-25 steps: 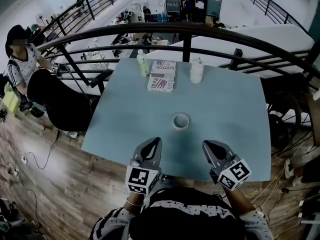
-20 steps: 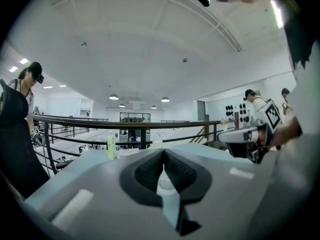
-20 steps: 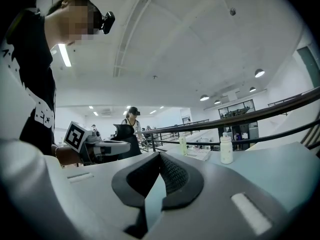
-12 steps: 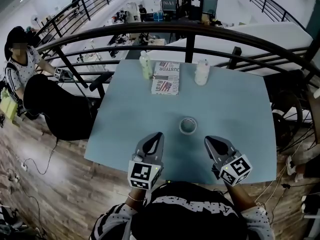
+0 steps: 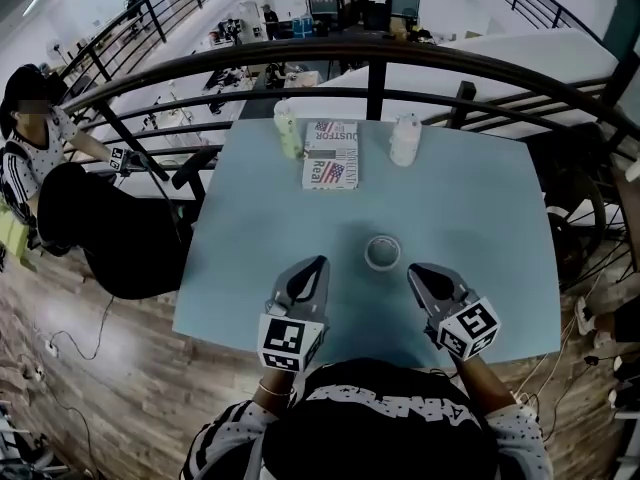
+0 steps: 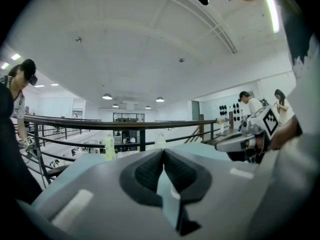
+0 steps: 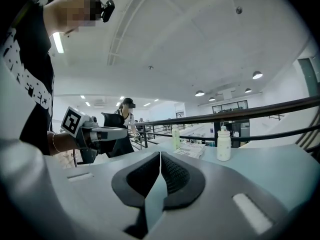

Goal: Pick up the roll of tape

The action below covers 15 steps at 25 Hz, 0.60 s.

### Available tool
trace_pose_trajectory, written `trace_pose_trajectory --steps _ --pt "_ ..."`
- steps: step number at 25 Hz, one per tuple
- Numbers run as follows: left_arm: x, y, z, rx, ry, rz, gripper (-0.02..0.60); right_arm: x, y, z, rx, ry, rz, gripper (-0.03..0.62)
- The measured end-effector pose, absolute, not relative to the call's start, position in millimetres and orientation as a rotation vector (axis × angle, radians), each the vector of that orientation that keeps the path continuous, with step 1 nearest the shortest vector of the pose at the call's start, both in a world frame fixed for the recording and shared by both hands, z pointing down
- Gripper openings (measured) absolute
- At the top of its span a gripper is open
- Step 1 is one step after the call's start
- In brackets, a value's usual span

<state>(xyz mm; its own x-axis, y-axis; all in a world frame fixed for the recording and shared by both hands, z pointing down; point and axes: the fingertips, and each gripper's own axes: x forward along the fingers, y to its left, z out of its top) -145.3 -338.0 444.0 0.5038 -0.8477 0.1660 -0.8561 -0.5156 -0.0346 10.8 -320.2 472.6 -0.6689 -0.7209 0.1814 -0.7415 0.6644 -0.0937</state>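
— What sits at the far left?

— A seated person (image 5: pixel 42 163), off the left edge of the pale blue worktop (image 5: pixel 480 218), on the wooden floor (image 5: pixel 90 358) by the black railing (image 5: pixel 375 90).

— And the left tool?

— The left tool (image 5: pixel 318 262) hovers over the near part of the worktop, pointing toward the far side. Its jaws are pressed together at the tips, with nothing between them.

— What stands along the far edge?

— From left to right: a green bottle (image 5: pixel 289 131) standing upright, a printed booklet (image 5: pixel 330 154) lying flat just beside it, then a white bottle (image 5: pixel 404 140), also upright, a little apart from the booklet.

— Where is the roll of tape?

— The roll of tape (image 5: pixel 382 252) lies flat on the worktop, hole up, well nearer than the bottles and close to the middle of the worktop's width. It sits just beyond the two tool tips and between them, closer to the right one, touching neither.

— And the right tool?

— The right tool (image 5: pixel 413 270) is held about level with the left one, apart from it, and also points toward the far side. Its jaws are closed tip to tip and empty. Each gripper view shows the other tool off to its side, above the worktop.
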Motion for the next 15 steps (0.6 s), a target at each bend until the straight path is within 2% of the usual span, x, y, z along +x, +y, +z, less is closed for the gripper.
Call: trace_pose_trajectory --steps 15 --pt "-155.3 -375.8 460.6 2.687 -1.465 0.244 0.0 -15.2 -358.8 528.4 1.071 -2.612 0.244 0.037"
